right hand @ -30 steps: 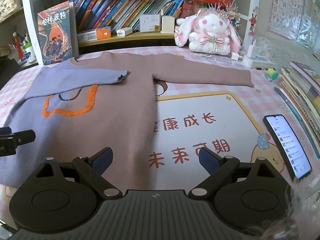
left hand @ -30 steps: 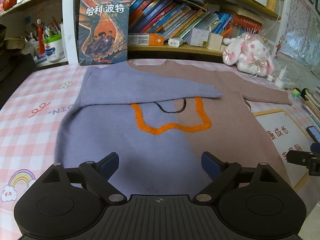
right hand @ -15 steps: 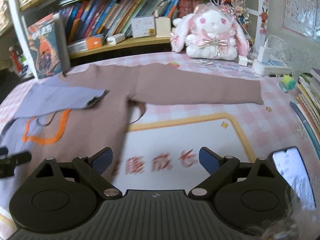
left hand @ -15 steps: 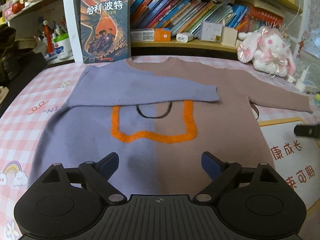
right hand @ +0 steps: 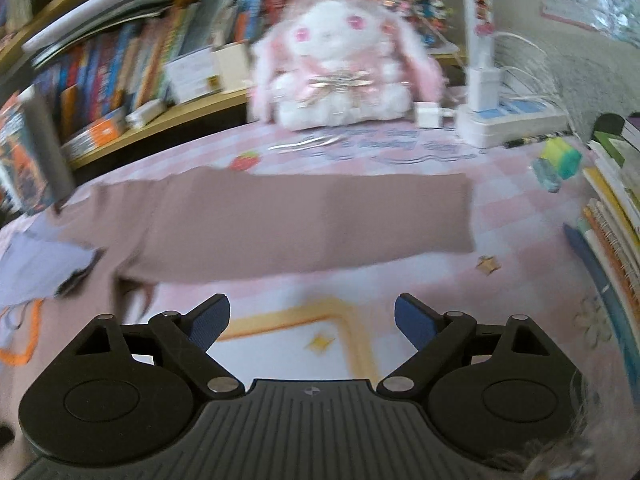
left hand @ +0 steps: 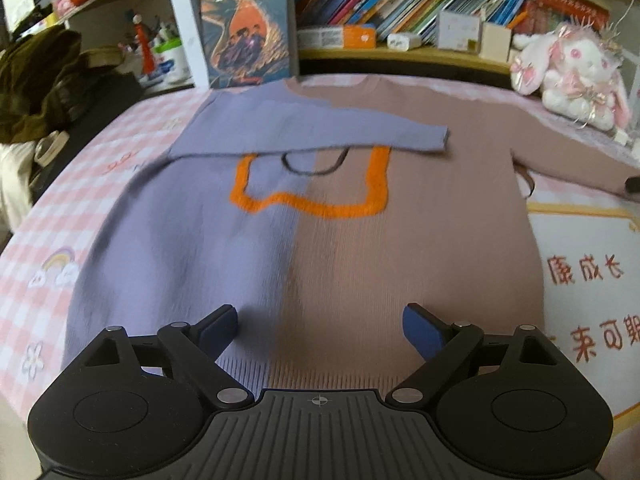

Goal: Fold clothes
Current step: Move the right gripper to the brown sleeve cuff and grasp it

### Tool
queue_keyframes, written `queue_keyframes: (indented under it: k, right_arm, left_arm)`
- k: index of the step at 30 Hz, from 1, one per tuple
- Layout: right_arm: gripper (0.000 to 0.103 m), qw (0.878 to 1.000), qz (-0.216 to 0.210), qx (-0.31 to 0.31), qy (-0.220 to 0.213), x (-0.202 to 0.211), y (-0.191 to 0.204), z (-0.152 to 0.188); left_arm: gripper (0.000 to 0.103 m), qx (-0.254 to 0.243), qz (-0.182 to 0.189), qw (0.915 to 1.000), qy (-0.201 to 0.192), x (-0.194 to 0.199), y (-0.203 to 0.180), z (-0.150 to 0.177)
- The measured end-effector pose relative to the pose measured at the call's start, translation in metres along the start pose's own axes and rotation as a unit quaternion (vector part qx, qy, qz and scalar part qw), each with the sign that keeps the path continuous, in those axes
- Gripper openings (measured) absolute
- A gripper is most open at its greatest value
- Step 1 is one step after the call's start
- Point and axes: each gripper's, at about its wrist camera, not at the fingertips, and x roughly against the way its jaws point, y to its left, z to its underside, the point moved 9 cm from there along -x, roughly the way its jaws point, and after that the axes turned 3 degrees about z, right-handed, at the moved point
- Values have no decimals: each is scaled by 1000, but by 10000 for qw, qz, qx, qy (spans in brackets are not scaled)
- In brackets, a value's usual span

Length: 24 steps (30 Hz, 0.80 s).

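A sweater [left hand: 320, 248], purple on its left half and brown on its right with an orange outline on the chest, lies flat on the pink checked table [left hand: 80, 208]. Its purple sleeve [left hand: 320, 132] is folded across the chest. My left gripper [left hand: 320, 326] hangs open just above the hem, with nothing between the fingers. In the right wrist view the brown sleeve [right hand: 304, 224] stretches straight out to the right. My right gripper [right hand: 312, 320] is a little in front of that sleeve over the desk mat [right hand: 280, 340]; its jaws are closing slightly on nothing.
A plush rabbit [right hand: 340, 76] and a power strip [right hand: 512, 120] sit behind the brown sleeve. Stacked books [right hand: 616, 216] line the right edge, with a small coloured cube [right hand: 560, 160] nearby. An upright book [left hand: 248, 24] and a full shelf stand at the back. Dark clothing [left hand: 40, 88] lies far left.
The right gripper has swung right and toward the outstretched brown sleeve, and the phone has left its view. The left gripper has shifted right along the hem to the sweater's middle.
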Motion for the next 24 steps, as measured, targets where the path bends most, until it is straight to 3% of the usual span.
queue_keyframes:
  k: [6,9,16,24]
  right_arm:
    - [89,9989,289,-356,-102,-22,-43,-23]
    - [84,9979,278,-564,-140,-29,-58,-30]
    - [58,9964,204,-777,-256,-41,-79,-45]
    - [31,9919,-371,-1115,-488,-50,-81,-53]
  left_arm:
    - [92,17,-195,9998,96,4,-5,4]
    - [92,-44,-212,9997,115,5,-11,3]
    - [92,-144,-214,9995,160,5,-17,1]
    - [92,-195,-214,9994,166,3,-18,-2]
